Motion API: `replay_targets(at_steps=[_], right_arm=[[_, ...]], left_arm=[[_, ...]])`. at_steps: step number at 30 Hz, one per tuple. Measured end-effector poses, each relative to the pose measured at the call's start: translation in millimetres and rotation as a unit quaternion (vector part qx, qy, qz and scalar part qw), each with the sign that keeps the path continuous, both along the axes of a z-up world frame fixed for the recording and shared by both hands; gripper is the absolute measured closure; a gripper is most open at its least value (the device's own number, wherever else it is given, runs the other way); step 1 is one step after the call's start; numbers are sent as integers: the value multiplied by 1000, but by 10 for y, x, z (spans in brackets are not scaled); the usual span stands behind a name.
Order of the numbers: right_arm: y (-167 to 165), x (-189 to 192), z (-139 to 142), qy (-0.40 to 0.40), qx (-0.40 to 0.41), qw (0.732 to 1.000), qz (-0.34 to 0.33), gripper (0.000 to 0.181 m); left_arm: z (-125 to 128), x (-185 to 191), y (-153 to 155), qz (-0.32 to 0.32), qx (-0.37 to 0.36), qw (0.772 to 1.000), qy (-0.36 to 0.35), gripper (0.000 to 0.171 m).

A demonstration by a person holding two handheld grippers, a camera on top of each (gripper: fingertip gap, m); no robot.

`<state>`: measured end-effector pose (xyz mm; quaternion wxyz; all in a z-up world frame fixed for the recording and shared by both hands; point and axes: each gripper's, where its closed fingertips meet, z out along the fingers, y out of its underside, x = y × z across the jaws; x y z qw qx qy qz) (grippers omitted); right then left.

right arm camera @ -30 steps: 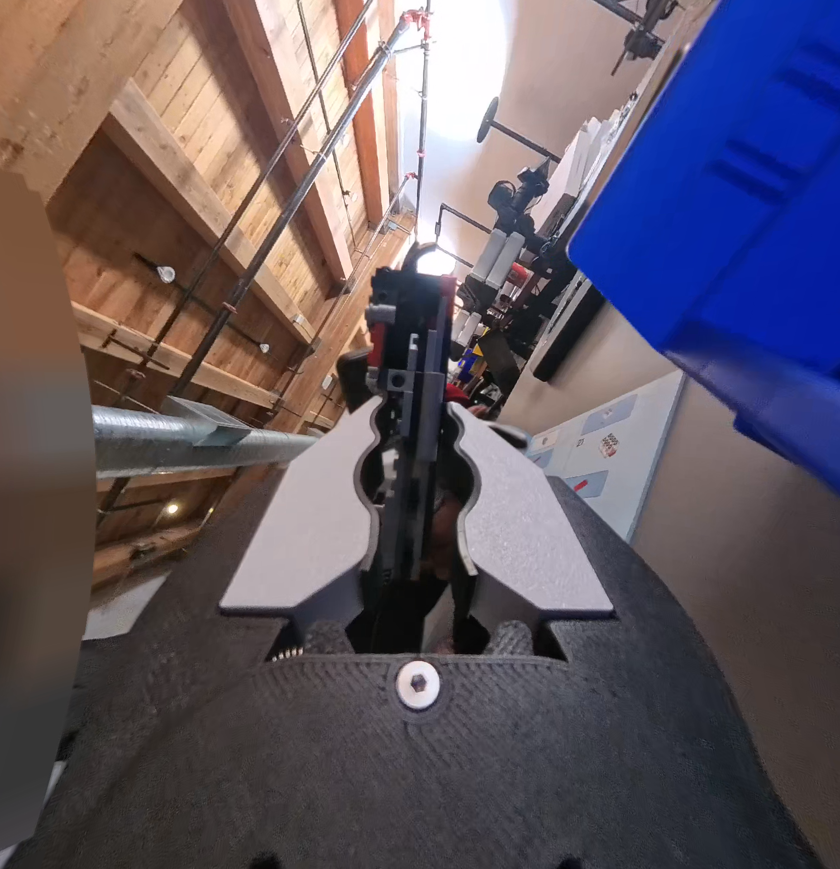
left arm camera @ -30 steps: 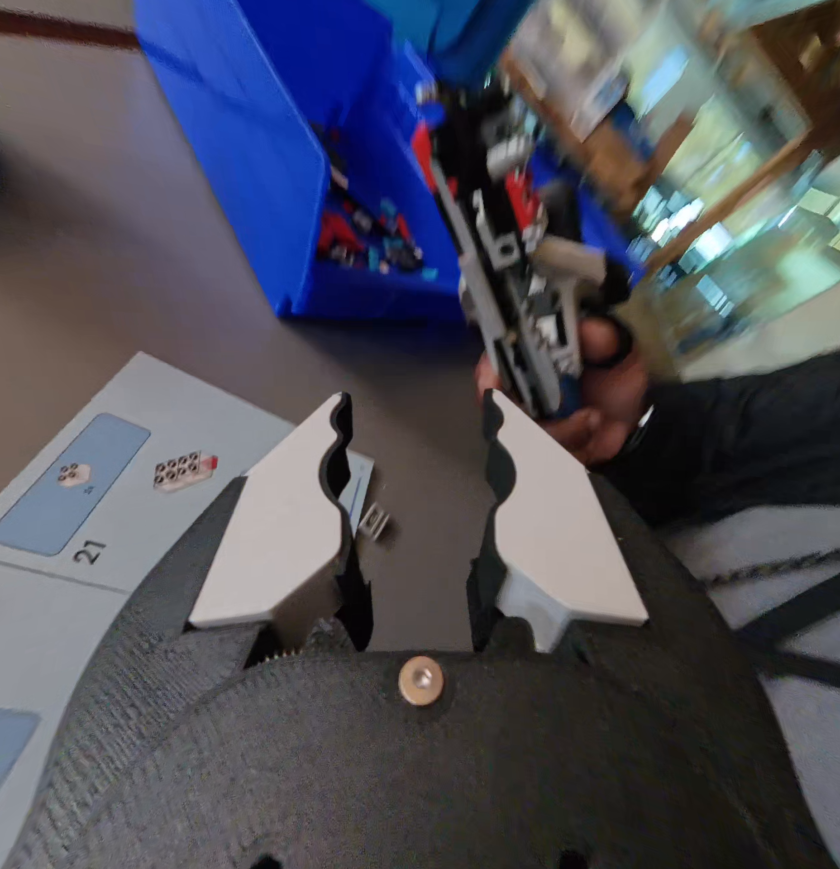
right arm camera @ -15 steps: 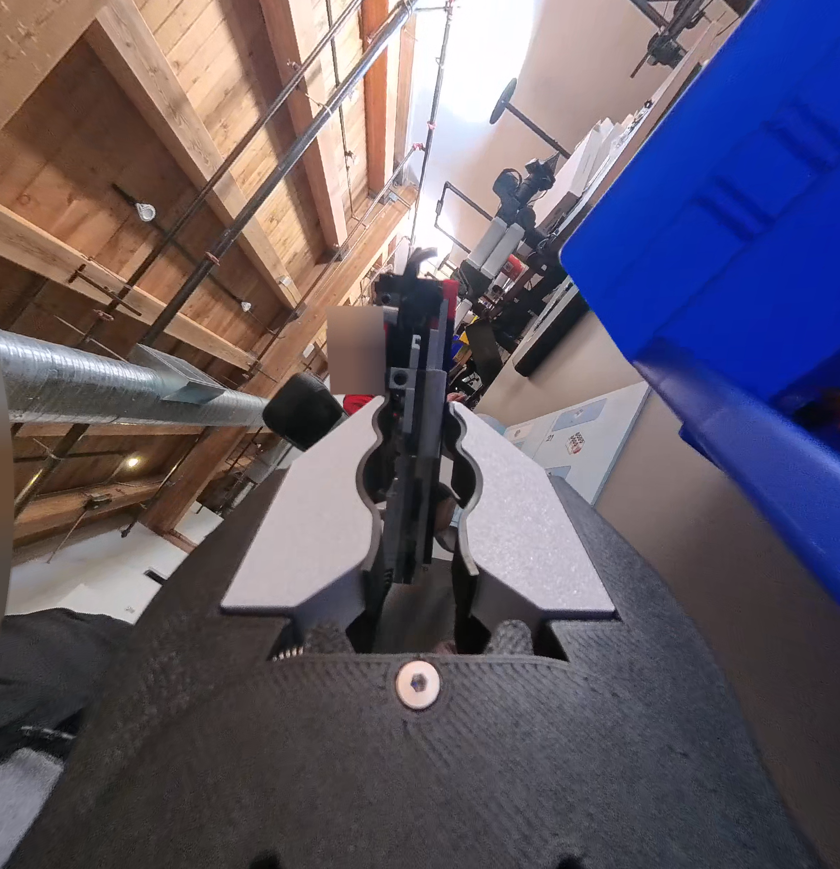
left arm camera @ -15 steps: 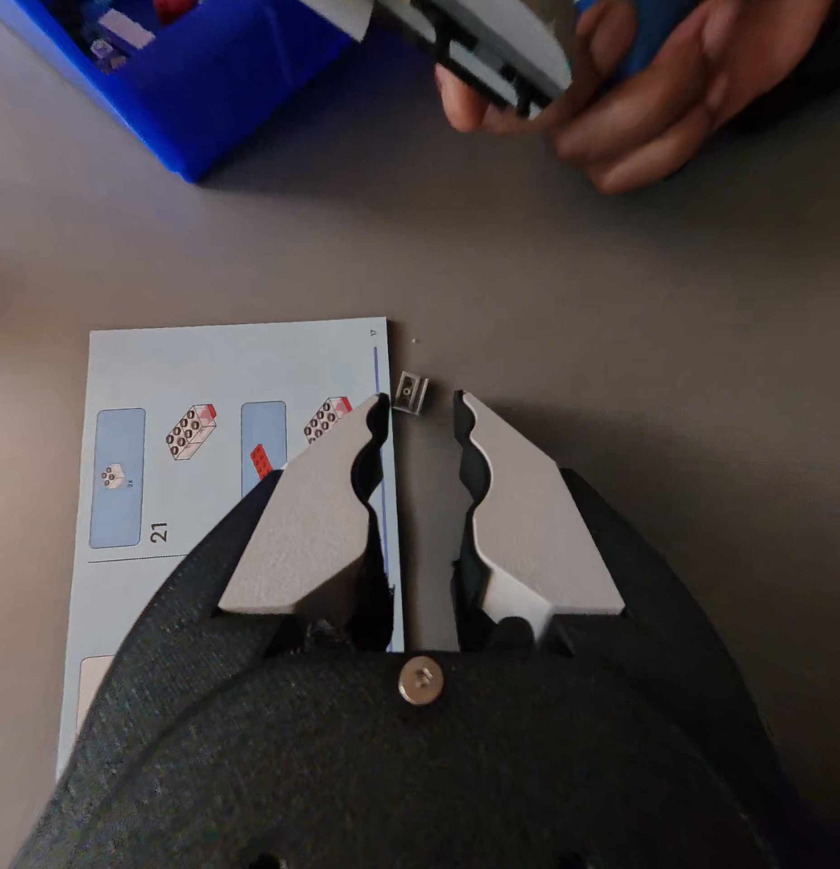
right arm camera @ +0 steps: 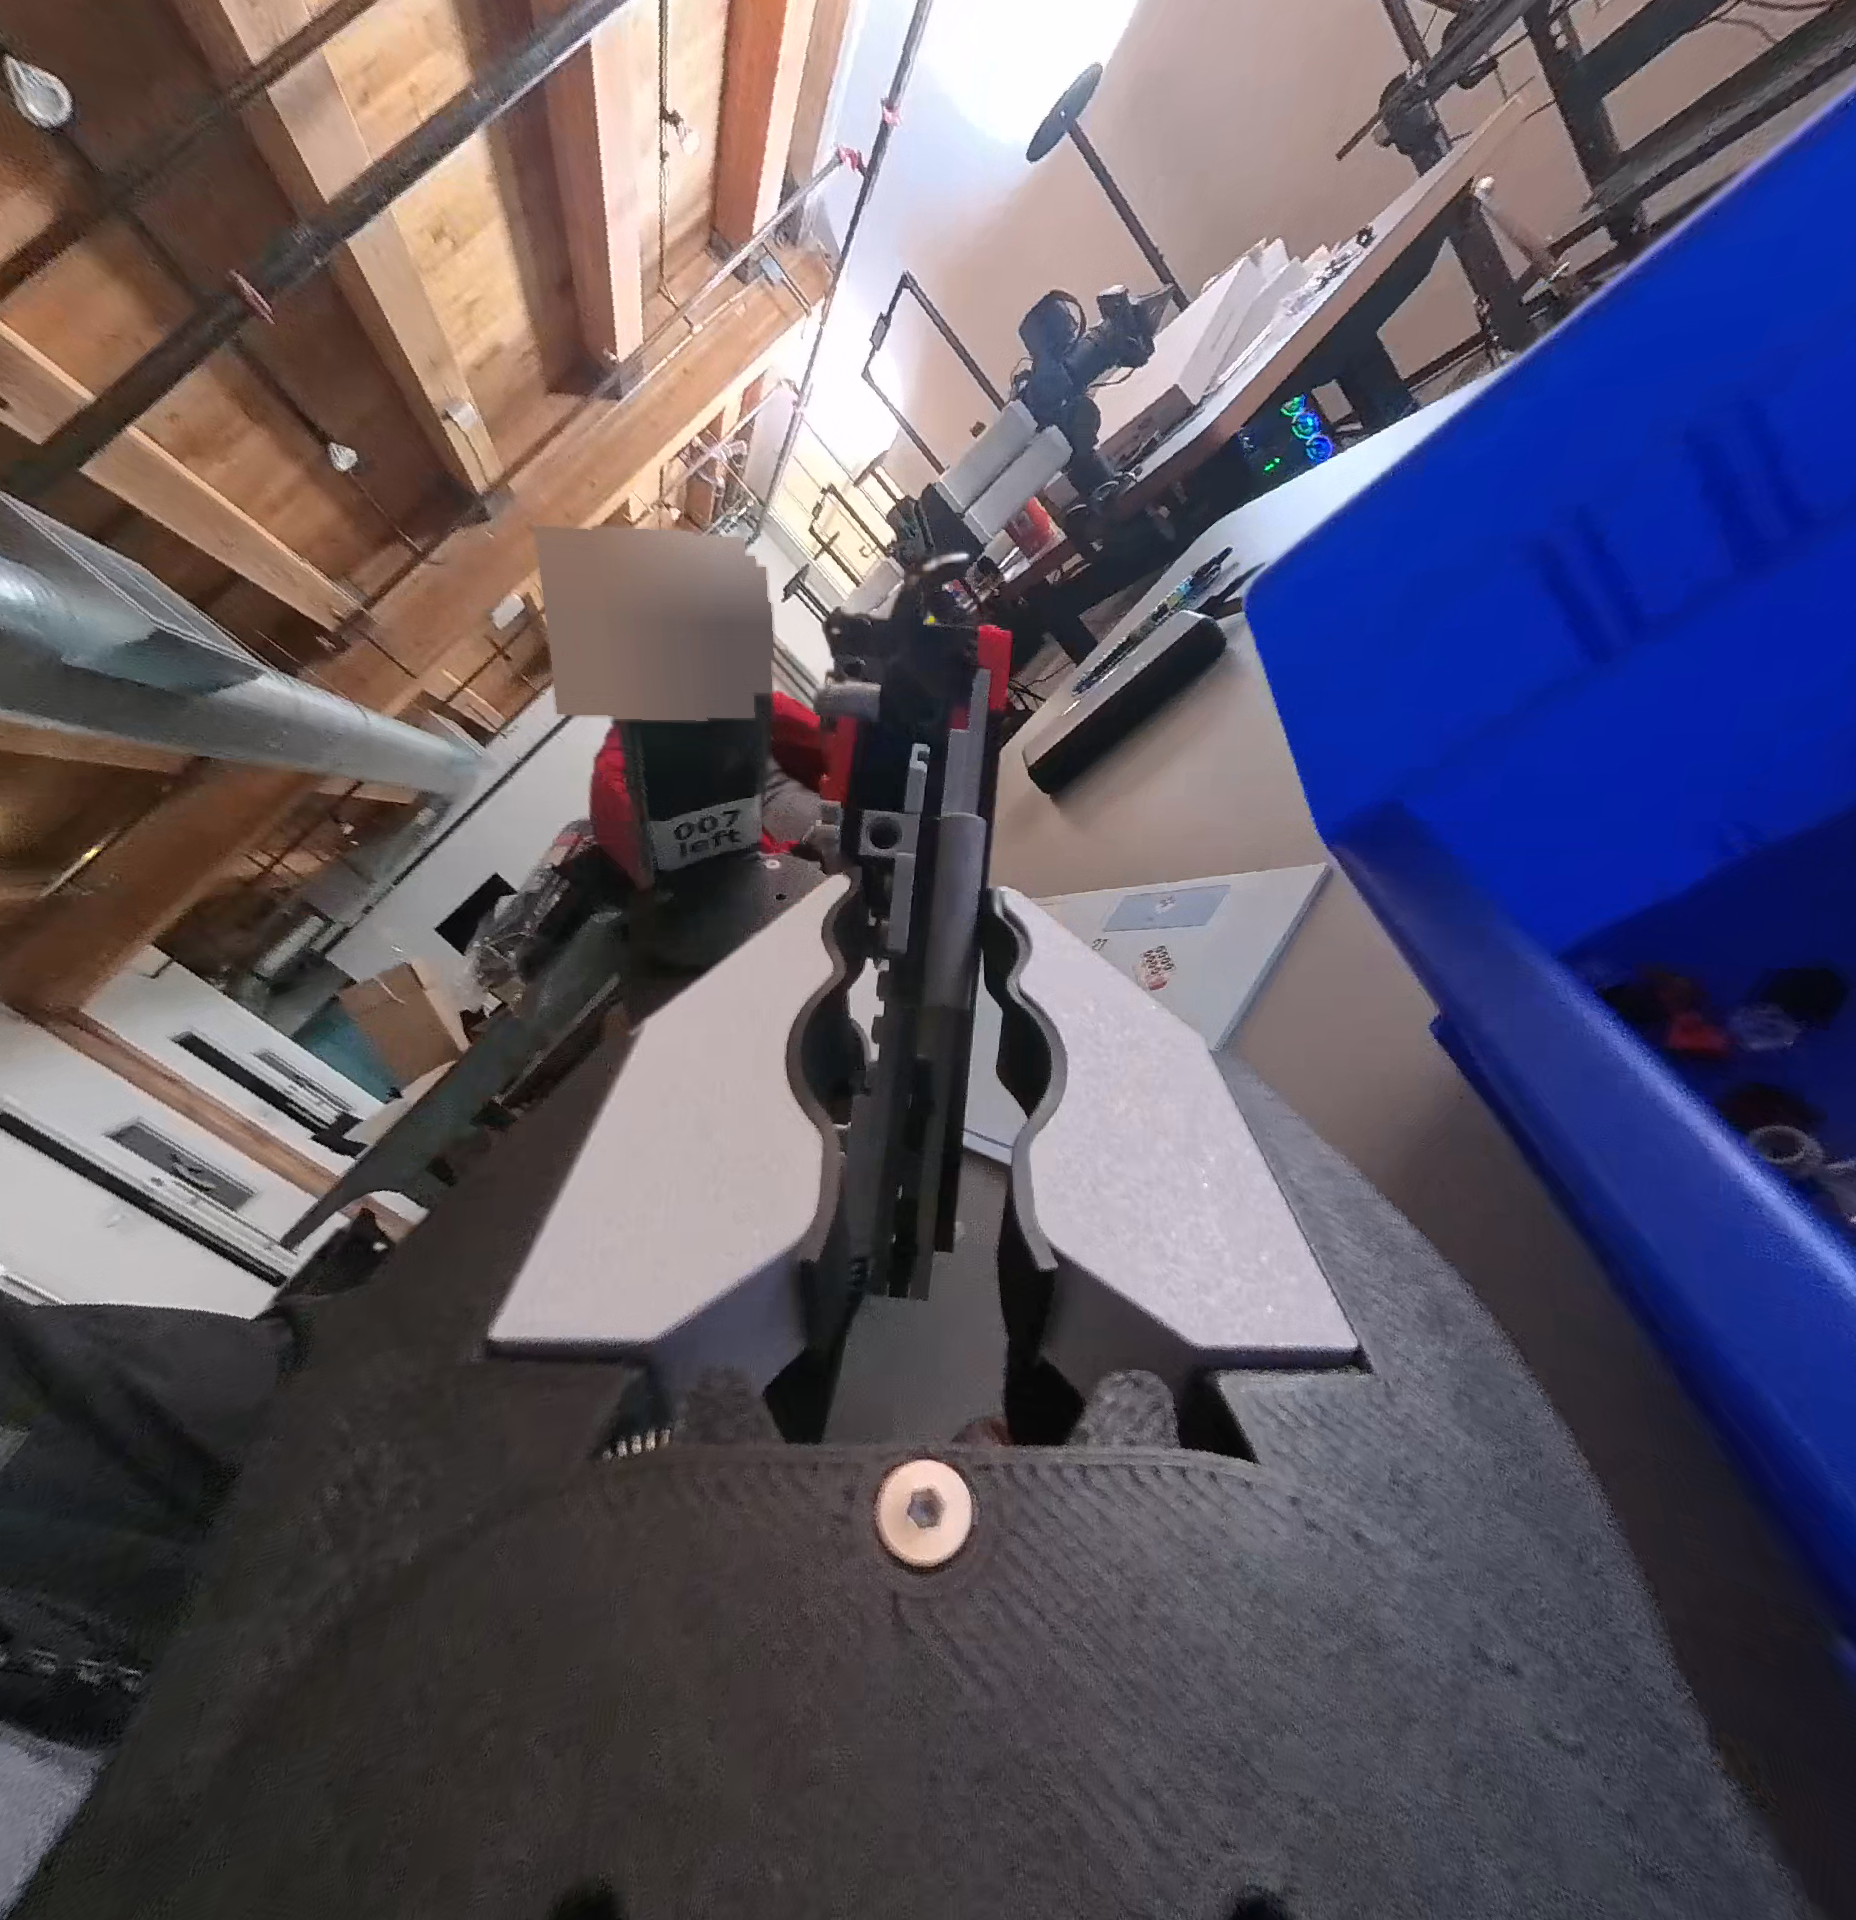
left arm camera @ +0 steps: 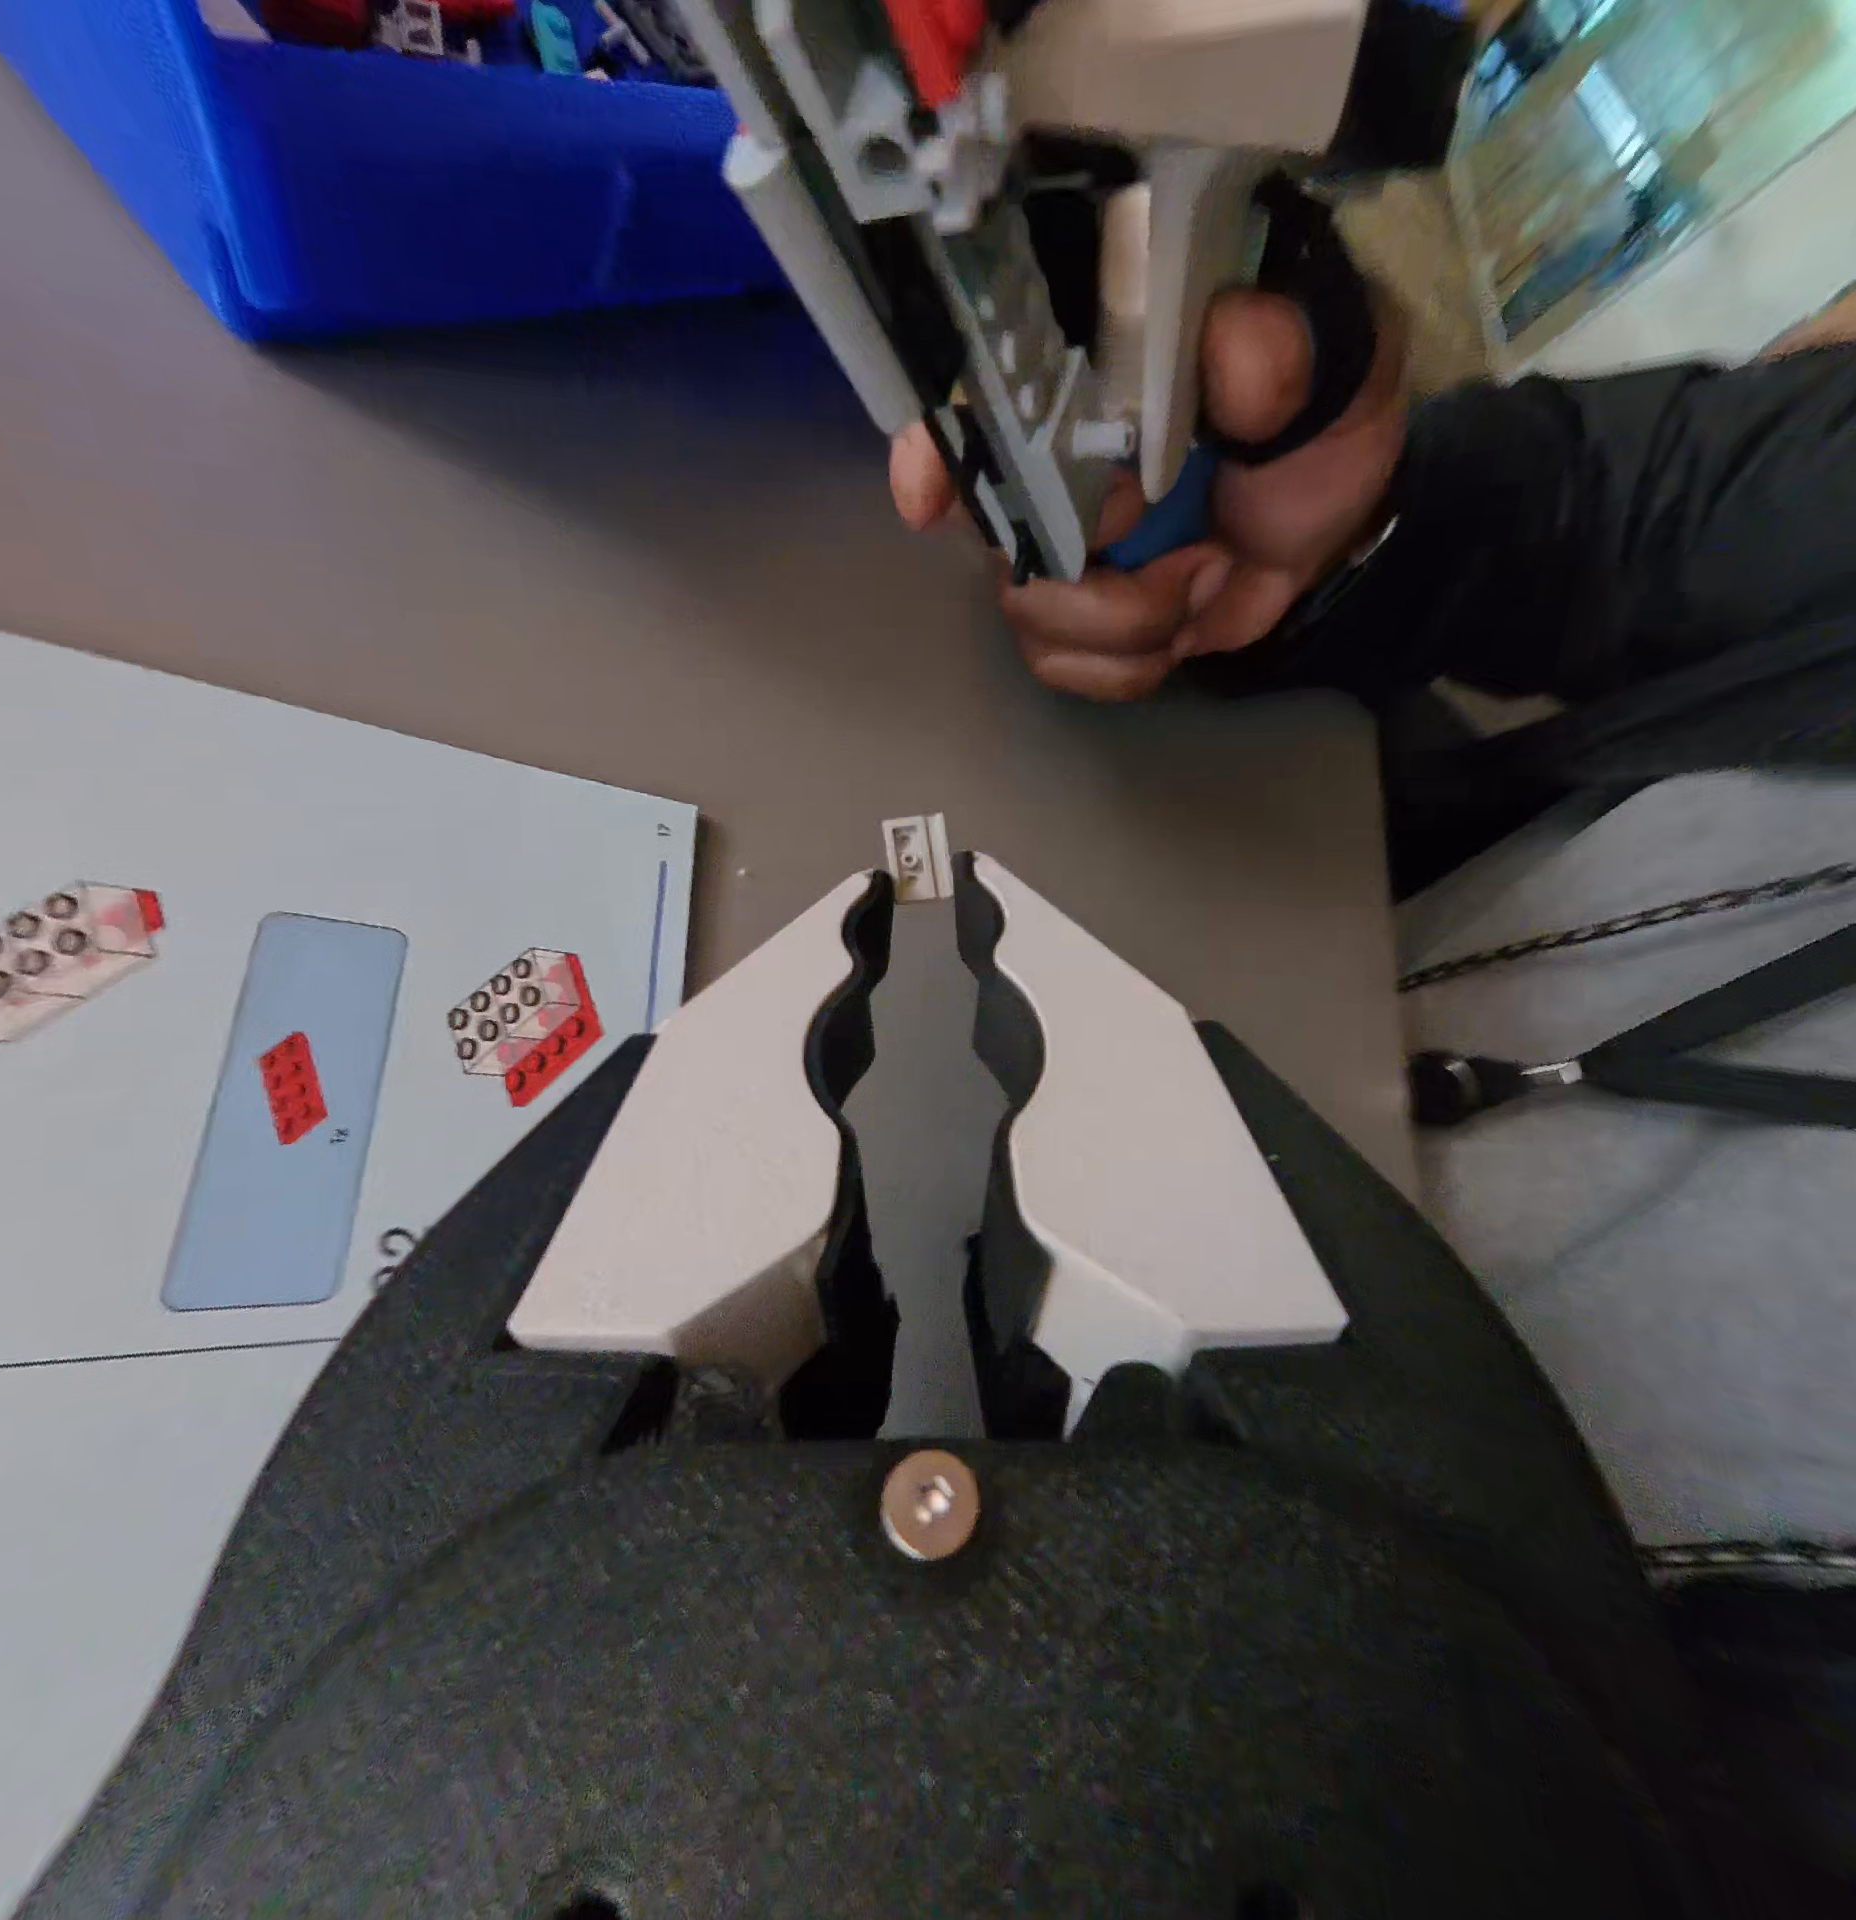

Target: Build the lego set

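Two grippers are ours: the left gripper [left arm camera: 922, 871] pinches a small grey plate [left arm camera: 916, 858] at its tips, low over the table [left arm camera: 488, 540] (beside the instruction sheet [left arm camera: 332, 831]). Our right gripper [right arm camera: 919, 909] clamps the lego assembly [right arm camera: 924, 935] upright, near the blue bin [right arm camera: 1589, 727].

The left wrist view looks steeply down along its own tool [left arm camera: 922, 873] onto the grey worktop [left arm camera: 488, 540], close above it, with the instruction sheet [left arm camera: 311, 831] at the left of the frame and the blue bin [left arm camera: 404, 197] at the upper left. The right wrist view sits low near the worktop [right arm camera: 1350, 1049], tilted upward toward the wooden ceiling [right arm camera: 280, 260]. Both views share the bin [right arm camera: 1589, 665], the sheet [right arm camera: 1225, 935] and the lego build [left arm camera: 903, 270] [right arm camera: 919, 935].
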<state>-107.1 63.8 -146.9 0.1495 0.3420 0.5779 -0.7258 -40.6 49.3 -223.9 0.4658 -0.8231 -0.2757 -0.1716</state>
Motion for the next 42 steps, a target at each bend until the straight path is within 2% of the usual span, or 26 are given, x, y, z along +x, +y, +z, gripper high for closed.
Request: replay_targets(at_steps=[2,6,15,19,22,25,29,36,39,42], right_arm=[[5,-10,-6,4,5,1000,-3,159],[-26,22,-16,34,27,999,-4,159],[13,-33,-23,54,43,997,-19,159],[26,-49,-24,52,42,998,-22,159],[24,-51,-29,51,43,998,-21,159],[32,-66,-28,48,40,998,-22,159],[51,-86,-26,38,33,998,-23,159],[65,-102,-29,30,28,999,-23,159],[70,-107,-29,28,27,999,-24,159],[67,-104,-31,29,28,999,-24,159]], left_arm=[[56,20,35,8,31,999,-44,159],[63,22,57,16,47,996,-73,159],[75,-16,97,29,54,995,-75,157],[124,-42,79,29,51,997,-46,153],[19,-48,26,18,-6,1000,9,148],[-36,0,111,-7,-31,998,55,143],[-196,3,191,-37,-91,985,144,136],[-297,45,270,-72,-131,966,211,140],[-316,18,269,-71,-141,961,226,156],[-228,49,287,-58,-97,978,173,155]])
